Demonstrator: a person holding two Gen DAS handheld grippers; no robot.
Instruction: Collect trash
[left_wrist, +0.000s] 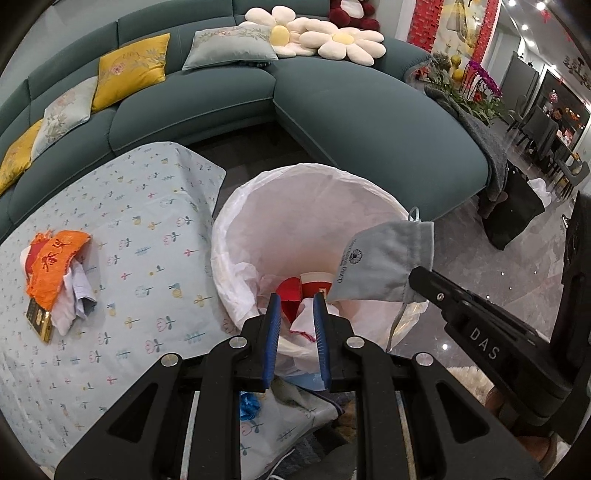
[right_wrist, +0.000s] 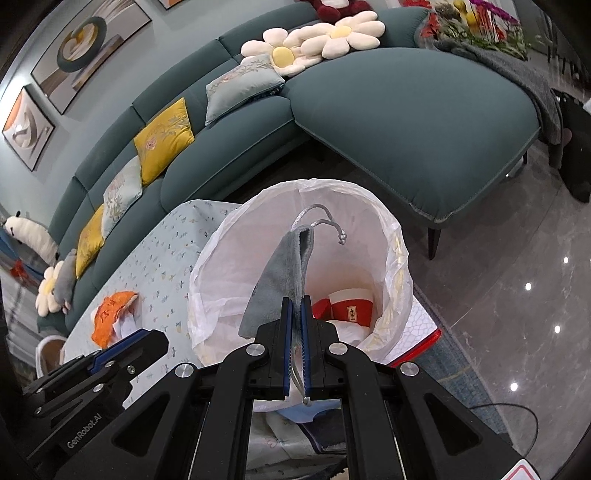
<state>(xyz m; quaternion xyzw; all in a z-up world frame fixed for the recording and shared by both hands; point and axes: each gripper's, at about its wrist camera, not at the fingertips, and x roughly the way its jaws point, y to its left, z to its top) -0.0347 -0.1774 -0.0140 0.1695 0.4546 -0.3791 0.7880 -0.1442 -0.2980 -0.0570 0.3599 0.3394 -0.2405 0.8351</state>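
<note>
At frame centre the right gripper pinches a grey pouch over the bin; its cord may snag the rim, left gripper narrowly open, empty

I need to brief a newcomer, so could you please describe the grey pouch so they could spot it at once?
Find the white-lined trash bin beside the floral tablecloth. Above its opening, the right gripper pinches a soft grey drawstring pouch. Unlike the red-and-white cups inside the bin, it hangs in the air, with a knotted cord.

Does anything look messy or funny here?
Yes. A heap of orange cloth and crumpled paper sits on the flowery tablecloth, not in the bin. The right gripper dangles a grey pouch over it.
</note>
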